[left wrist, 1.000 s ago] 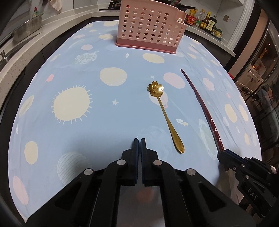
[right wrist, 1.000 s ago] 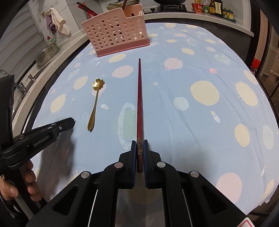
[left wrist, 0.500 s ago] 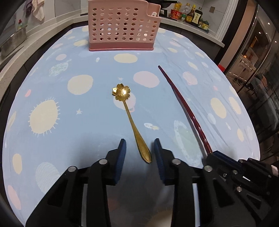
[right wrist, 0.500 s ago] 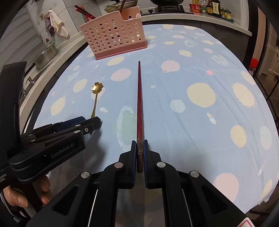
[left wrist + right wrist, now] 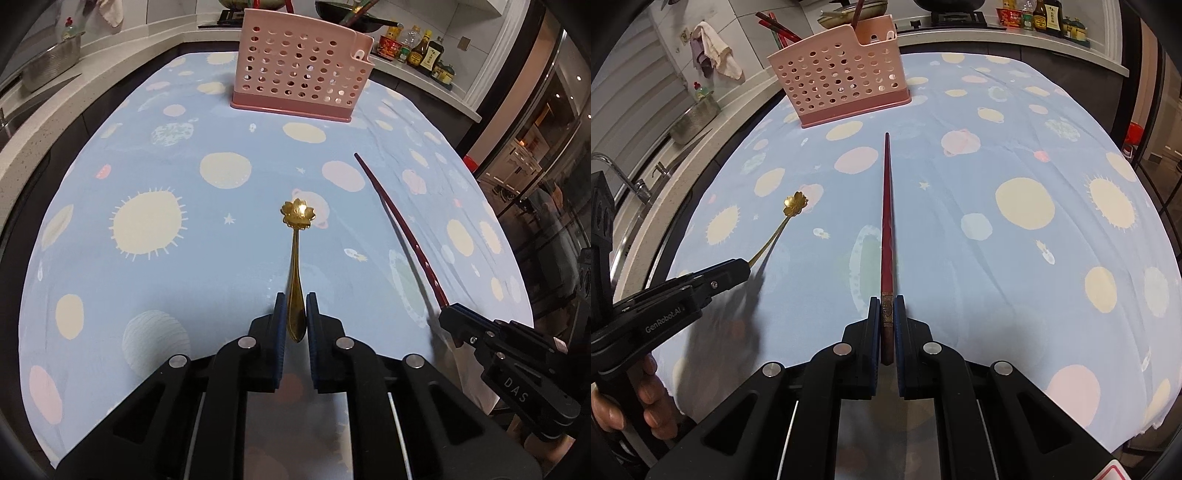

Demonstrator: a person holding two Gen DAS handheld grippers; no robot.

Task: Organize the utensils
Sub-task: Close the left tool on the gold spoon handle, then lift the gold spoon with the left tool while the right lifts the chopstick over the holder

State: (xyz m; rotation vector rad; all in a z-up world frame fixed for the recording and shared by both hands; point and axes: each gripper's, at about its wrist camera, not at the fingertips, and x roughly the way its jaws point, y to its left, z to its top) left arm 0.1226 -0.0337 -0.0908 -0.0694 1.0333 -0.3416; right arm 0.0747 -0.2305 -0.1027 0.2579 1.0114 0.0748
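Note:
My left gripper (image 5: 295,301) is shut on the handle end of a gold spoon (image 5: 295,254) with a flower-shaped bowl; the spoon points forward, lifted off the cloth. It also shows in the right wrist view (image 5: 783,218), held by the left gripper (image 5: 744,267). My right gripper (image 5: 887,304) is shut on the thick end of a dark red chopstick (image 5: 886,206) that points toward the pink perforated utensil basket (image 5: 838,85). The basket (image 5: 301,70) stands at the table's far side with red chopsticks in it. The chopstick (image 5: 399,229) and right gripper (image 5: 448,317) show in the left wrist view.
The table wears a light blue cloth (image 5: 155,177) with suns and planets. A counter with sauce bottles (image 5: 421,51) runs behind it, a metal colander (image 5: 51,66) sits at the left by the sink, and a glass door (image 5: 546,155) is at the right.
My left gripper opened, moved onto the spoon's handle, closed on it and raised it off the cloth. My right gripper has kept its hold on the chopstick, lifting it slightly.

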